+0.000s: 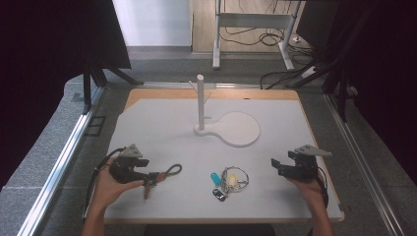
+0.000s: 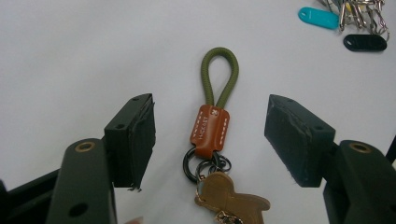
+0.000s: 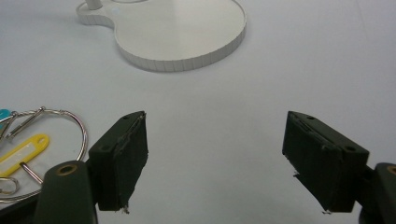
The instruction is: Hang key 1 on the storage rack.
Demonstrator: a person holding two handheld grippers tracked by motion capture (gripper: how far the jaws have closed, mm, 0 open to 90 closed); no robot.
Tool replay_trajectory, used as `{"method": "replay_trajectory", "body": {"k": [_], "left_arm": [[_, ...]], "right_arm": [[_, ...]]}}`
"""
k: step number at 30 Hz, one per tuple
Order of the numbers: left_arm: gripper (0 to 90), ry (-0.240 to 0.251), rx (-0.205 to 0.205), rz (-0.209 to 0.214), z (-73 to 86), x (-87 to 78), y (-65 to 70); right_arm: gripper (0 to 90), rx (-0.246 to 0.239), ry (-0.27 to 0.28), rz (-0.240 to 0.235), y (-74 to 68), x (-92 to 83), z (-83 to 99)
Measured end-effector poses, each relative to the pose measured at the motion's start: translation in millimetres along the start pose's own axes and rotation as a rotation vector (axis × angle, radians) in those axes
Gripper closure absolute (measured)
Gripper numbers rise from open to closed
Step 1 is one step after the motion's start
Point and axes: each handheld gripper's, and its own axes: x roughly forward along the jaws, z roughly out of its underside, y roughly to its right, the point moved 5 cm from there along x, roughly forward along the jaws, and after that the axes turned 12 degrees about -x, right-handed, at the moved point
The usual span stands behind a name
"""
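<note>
A keychain with an olive cord loop (image 2: 219, 74), a brown leather tab (image 2: 209, 130) and a tan charm (image 2: 229, 198) lies flat on the white mat. My left gripper (image 2: 210, 140) stands open with the leather tab between its jaws, pads apart from it. In the high view the left gripper (image 1: 147, 169) sits at the front left beside that keychain (image 1: 164, 174). A wire ring of keys with yellow, teal and black tags (image 1: 228, 182) lies at the front middle. My right gripper (image 3: 215, 161) is open over bare mat, at the front right (image 1: 276, 166).
A white stand with an upright post (image 1: 200, 101) and a round flat base (image 1: 238, 129) sits at the middle back of the white mat (image 1: 157, 128). Metal rails run along both table sides. Cables and a table frame lie on the floor beyond.
</note>
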Motion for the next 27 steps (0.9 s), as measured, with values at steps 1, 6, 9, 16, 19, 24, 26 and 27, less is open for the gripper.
{"method": "replay_trajectory", "body": {"k": [1,6,9,16,19,24,26,27], "left_arm": [[34.4,0.002,0.002,-0.002,-0.3,-0.7,-0.5],[34.4,0.012,-0.001,0.004,-0.1,-4.1,0.9],[34.9,0.031,0.005,-0.015,-0.2,-4.2,0.8],[34.9,0.068,0.025,-0.009,-1.9,-9.8,7.7],[35.1,0.07,0.015,-0.015,-2.6,-10.7,5.8],[35.1,0.066,-0.005,-0.016,-1.8,-10.8,3.5],[35.1,0.071,-0.013,-0.018,-1.5,-11.9,2.3],[35.1,0.074,-0.018,-0.018,-1.3,-12.6,1.9]], "right_arm": [[23.1,0.003,0.0,-0.001,1.0,-0.5,0.1],[24.6,0.002,0.004,-0.007,4.3,-5.1,0.6],[24.8,0.0,0.0,-0.008,4.0,-6.9,-0.2],[25.7,0.006,0.001,-0.004,3.8,-7.9,-1.0],[26.3,-0.002,0.0,-0.002,4.5,-5.3,0.4],[26.9,0.003,-0.006,-0.005,5.2,-0.5,2.2],[27.0,-0.005,-0.012,-0.014,3.7,1.2,3.2],[27.2,-0.012,-0.017,-0.017,3.1,1.7,3.6]]}}
